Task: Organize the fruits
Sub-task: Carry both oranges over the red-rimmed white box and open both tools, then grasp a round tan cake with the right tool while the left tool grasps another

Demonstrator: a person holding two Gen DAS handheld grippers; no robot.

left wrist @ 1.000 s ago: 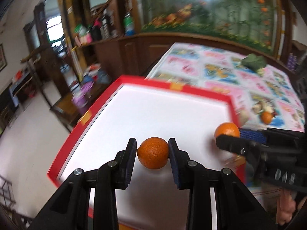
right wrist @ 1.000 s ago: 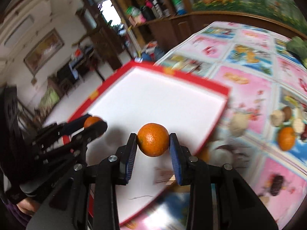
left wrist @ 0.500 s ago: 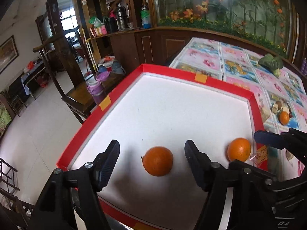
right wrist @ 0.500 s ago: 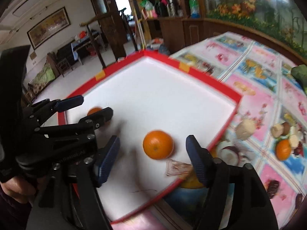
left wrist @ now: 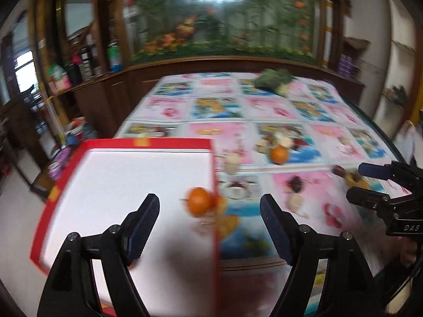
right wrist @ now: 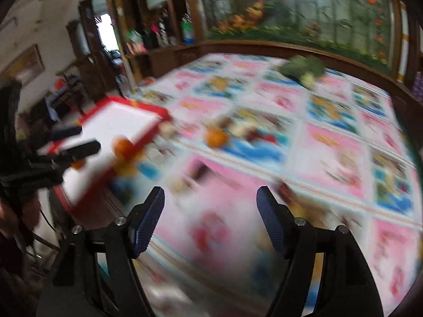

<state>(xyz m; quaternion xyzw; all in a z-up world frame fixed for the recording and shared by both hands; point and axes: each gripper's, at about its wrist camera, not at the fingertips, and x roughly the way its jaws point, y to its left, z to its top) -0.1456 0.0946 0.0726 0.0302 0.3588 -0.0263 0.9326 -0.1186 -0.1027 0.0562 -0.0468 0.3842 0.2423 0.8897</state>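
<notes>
Both hand-held grippers, left (left wrist: 209,220) and right (right wrist: 210,211), gape wide and empty. One orange (left wrist: 198,205) lies in the red-rimmed tray (left wrist: 137,143); another orange (left wrist: 279,154) rests on the table (left wrist: 312,195). Likely firm, light, prone to rolling: grasp across its widest girth.

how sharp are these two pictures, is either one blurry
Both show motion blur. Right wrist view: heavily smeared tablecloth and tray; only the right gripper is crisp. Left wrist view: milder; the orange is streaked, the left gripper sharp. Fisheye bends both edges.
</notes>
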